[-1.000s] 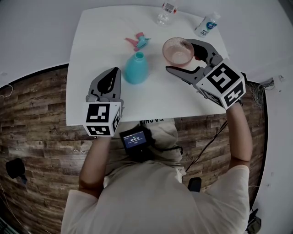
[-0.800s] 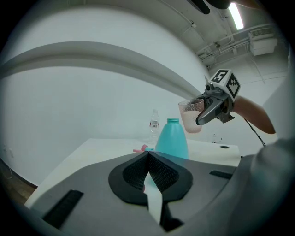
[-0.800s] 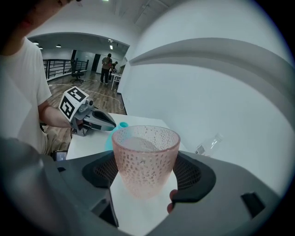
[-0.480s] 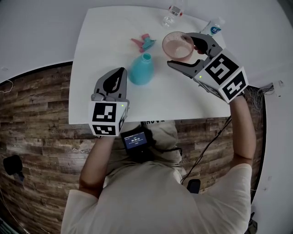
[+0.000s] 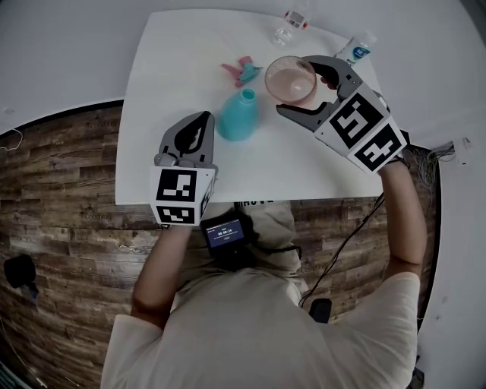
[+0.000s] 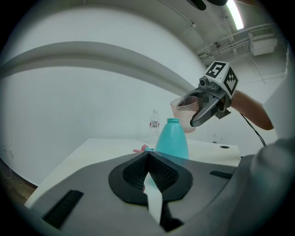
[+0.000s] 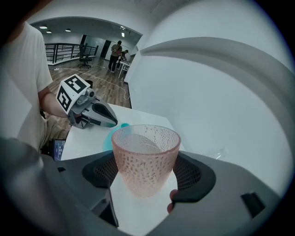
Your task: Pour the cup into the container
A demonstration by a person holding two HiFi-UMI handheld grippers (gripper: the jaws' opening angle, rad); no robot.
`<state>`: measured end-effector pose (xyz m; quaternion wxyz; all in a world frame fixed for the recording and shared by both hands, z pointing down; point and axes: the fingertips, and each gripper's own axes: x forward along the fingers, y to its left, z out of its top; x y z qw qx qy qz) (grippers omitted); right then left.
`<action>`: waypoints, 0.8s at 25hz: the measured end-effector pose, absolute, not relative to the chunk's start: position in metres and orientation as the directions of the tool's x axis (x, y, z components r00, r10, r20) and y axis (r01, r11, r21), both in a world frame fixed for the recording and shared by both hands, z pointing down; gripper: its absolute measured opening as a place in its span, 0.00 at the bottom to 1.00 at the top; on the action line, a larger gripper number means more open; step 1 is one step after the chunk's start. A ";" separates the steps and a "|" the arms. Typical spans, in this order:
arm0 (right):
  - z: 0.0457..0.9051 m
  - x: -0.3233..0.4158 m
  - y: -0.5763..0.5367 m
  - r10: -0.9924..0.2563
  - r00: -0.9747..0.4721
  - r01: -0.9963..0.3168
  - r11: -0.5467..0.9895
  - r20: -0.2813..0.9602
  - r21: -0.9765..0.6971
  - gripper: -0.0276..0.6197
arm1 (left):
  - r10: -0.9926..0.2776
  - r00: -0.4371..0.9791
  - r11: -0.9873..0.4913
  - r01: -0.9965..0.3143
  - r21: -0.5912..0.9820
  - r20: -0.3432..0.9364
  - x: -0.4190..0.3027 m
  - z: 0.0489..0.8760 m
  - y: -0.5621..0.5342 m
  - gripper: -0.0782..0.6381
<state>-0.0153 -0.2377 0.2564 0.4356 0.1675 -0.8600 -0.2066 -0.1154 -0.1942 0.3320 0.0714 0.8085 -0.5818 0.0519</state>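
A pink dimpled cup (image 5: pixel 291 80) hangs above the white table (image 5: pixel 175 53), with my right gripper (image 5: pixel 293 86) shut on its sides. In the right gripper view the cup (image 7: pixel 145 154) fills the space between the two pads of that gripper (image 7: pixel 145 173). A teal bottle (image 5: pixel 237 115) with an open neck stands just left of the cup, and the cup's rim is above and to the right of that neck. My left gripper (image 5: pixel 198 121) hovers over the table's front edge, shut and holding nothing. From the left gripper (image 6: pixel 148 159) the teal bottle (image 6: pixel 173 138) stands straight ahead, with the cup (image 6: pixel 186 112) beside its top.
A pink and teal spray head (image 5: pixel 243 71) lies behind the teal bottle. Two clear plastic bottles (image 5: pixel 292 21) (image 5: pixel 355 49) are at the table's far edge. The table's front edge runs just below both grippers, with a wooden floor (image 5: pixel 68 197) beyond it.
My right gripper has rolled a little and brought the cup slightly closer to the teal bottle's neck. The left gripper has stayed where it was.
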 end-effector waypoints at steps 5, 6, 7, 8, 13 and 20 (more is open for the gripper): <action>0.255 -0.017 -0.239 -0.486 -0.542 -0.089 0.844 0.686 0.528 0.61 | -0.933 0.317 -0.313 -0.948 0.054 0.168 -0.116 0.332 -0.193 0.12; 0.254 -0.017 -0.239 -0.489 -0.538 -0.084 0.842 0.687 0.534 0.61 | -0.933 0.317 -0.313 -0.948 0.054 0.168 -0.116 0.332 -0.194 0.12; 0.254 -0.018 -0.240 -0.491 -0.535 -0.080 0.840 0.688 0.537 0.61 | -0.933 0.318 -0.313 -0.948 0.055 0.168 -0.116 0.332 -0.194 0.12; 0.254 -0.019 -0.240 -0.491 -0.533 -0.077 0.839 0.689 0.539 0.61 | -0.933 0.318 -0.313 -0.948 0.056 0.168 -0.116 0.332 -0.194 0.12; 0.254 -0.022 -0.238 -0.496 -0.519 -0.055 0.832 0.696 0.553 0.61 | -0.933 0.318 -0.313 -0.948 0.056 0.168 -0.116 0.332 -0.194 0.12; 0.255 -0.025 -0.240 -0.510 -0.494 -0.022 0.817 0.704 0.577 0.61 | -0.933 0.317 -0.312 -0.948 0.055 0.168 -0.116 0.332 -0.194 0.12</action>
